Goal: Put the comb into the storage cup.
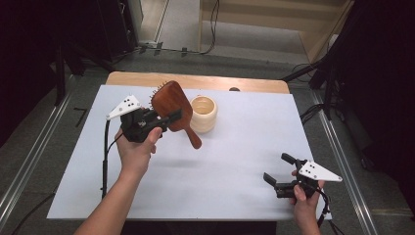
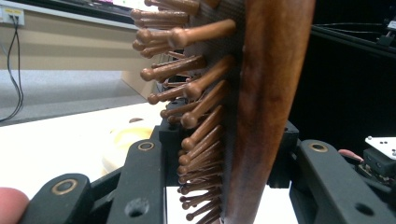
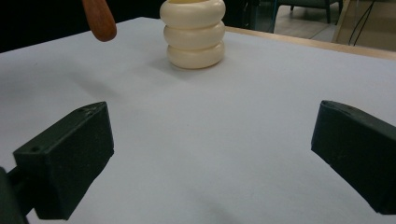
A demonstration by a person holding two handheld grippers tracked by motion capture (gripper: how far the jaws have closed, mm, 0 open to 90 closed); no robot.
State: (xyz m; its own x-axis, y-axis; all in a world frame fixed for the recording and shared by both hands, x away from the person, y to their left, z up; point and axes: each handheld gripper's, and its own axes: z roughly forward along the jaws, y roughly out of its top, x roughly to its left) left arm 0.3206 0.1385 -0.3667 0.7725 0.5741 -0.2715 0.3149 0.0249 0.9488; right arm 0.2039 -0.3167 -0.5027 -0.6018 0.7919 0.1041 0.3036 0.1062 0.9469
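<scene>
A wooden paddle hairbrush [image 1: 172, 106] of reddish-brown colour is held above the worktop [image 1: 235, 147], lifted clear of the pale sheet that covers it. Its broad oval head is raised toward the far left and its handle slopes down to the right, the rounded handle end being seen at the top left of the right gripper view. In the left gripper view the brush is shown edge-on, its polished back to the right and rows of brown, ball-tipped wooden pins [image 2: 187, 93] jutting to the left. The left claw [image 1: 169, 117] is clamped on the hairbrush, one jaw set against the pin side and the other against the smooth back. Just beside the handle, to its right in the high view, a cream ribbed cup [image 1: 203, 113] made of three stacked rings is stood upright on the worktop, apart from the brush. The right claw [image 1: 276, 171] is held low over the near right part of the worktop, well apart from the cup, with its jaws spread wide and nothing between them. Bare covered surface lies between the right claw and the cup. A strip of bare wood [image 1: 195, 80] is left showing along the far edge of the worktop.
</scene>
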